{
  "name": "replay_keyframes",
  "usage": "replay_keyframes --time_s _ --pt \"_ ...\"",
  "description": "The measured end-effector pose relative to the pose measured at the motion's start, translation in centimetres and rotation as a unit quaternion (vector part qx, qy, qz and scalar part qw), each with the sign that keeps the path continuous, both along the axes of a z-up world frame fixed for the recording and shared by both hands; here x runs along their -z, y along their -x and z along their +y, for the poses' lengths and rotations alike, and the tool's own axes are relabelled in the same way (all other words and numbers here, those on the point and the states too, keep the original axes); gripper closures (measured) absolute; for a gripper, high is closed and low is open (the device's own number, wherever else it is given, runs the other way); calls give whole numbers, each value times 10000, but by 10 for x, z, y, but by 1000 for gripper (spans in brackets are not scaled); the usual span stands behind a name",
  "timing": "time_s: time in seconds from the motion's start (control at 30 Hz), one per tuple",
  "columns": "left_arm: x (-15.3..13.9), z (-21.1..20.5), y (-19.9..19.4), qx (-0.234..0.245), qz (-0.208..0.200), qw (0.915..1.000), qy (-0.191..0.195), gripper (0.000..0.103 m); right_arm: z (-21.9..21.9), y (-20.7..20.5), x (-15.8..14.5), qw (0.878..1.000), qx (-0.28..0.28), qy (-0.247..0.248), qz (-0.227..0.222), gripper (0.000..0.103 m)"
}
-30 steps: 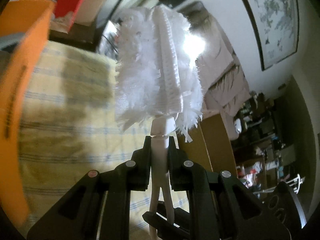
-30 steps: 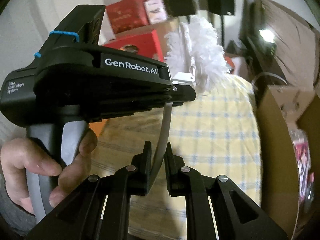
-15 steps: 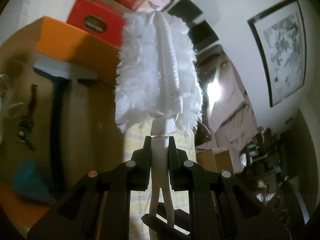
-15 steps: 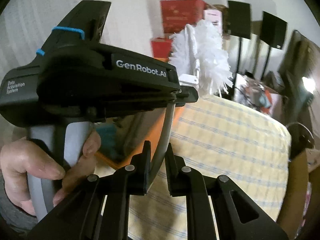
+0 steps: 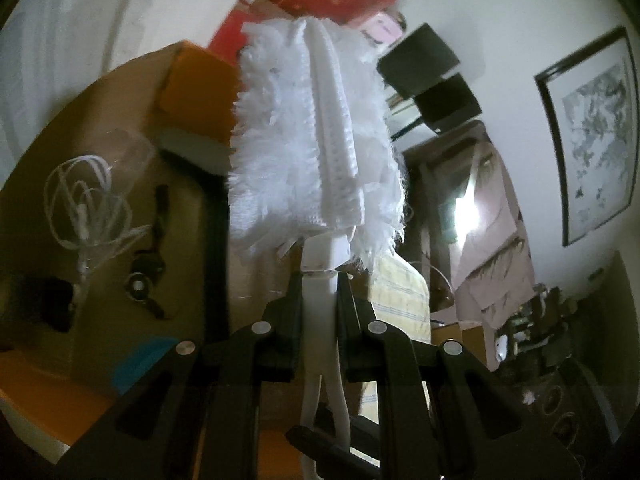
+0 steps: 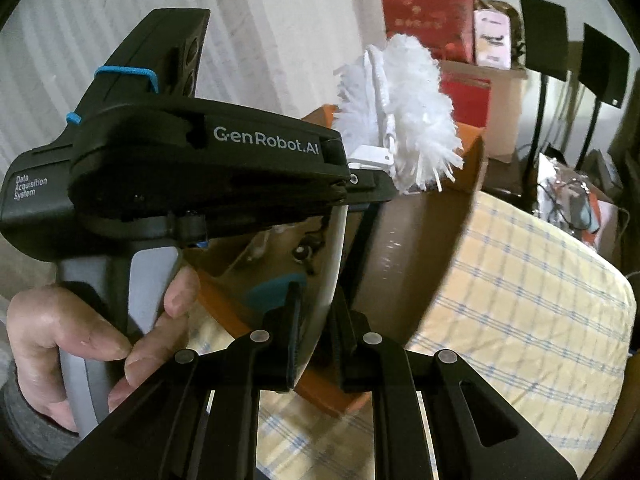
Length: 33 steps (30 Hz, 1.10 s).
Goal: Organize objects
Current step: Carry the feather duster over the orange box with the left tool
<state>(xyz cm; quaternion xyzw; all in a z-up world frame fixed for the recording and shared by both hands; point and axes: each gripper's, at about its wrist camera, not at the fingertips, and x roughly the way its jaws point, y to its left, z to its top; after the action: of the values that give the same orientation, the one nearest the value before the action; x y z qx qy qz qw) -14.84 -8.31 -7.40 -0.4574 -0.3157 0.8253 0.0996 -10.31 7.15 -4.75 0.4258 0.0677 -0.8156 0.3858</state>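
My left gripper (image 5: 319, 284) is shut on the neck of a white fluffy duster (image 5: 316, 140), whose head stands up in front of the camera. My right gripper (image 6: 316, 300) is shut on the duster's grey handle (image 6: 332, 264), lower down. In the right wrist view the left gripper's body (image 6: 208, 168) and the hand holding it fill the left side, with the duster head (image 6: 404, 112) beyond. An open orange-edged cardboard box (image 5: 192, 80) lies behind the duster, holding a white cable (image 5: 84, 200), a dark tool (image 5: 144, 276) and a long-handled scraper (image 5: 212, 184).
The box rests on a surface with a yellow checked cloth (image 6: 520, 300). Red boxes (image 6: 428, 20) and a pink one are stacked behind. Two black panels on stands (image 6: 576, 52) are at the back right. A framed picture (image 5: 592, 132) hangs on the wall.
Both grippers have swung left with the duster. The view has moved from the checked cloth to the open box, which now lies closer behind the duster head.
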Motion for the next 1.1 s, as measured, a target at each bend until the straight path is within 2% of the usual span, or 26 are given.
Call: replay_keyframes --time_s 0.3,0.67,0.8,0.97,1.03,1.1 --pt "28 -34 -1 -212 -337 9992 -105 87 -24 10 20 9996 -186 -151 -180 91" --pt "59 -44 -3 -198 -816 9963 -164 86 -27 21 38 9982 -98 -345 -484 93" --pt "58 -42 -4 -188 -825 9964 85 86 -29 23 40 9979 -95 -447 -458 95" --pt "41 -38 -10 -133 -632 9973 345 53 -36 24 45 9968 -34 -738 -292 95" --pt "31 -37 -13 -154 -542 9970 528 44 -36 24 46 9968 3 -747 -277 95" --pt "23 -38 -15 -167 -486 9968 620 43 -33 22 44 9973 15 -672 -302 92"
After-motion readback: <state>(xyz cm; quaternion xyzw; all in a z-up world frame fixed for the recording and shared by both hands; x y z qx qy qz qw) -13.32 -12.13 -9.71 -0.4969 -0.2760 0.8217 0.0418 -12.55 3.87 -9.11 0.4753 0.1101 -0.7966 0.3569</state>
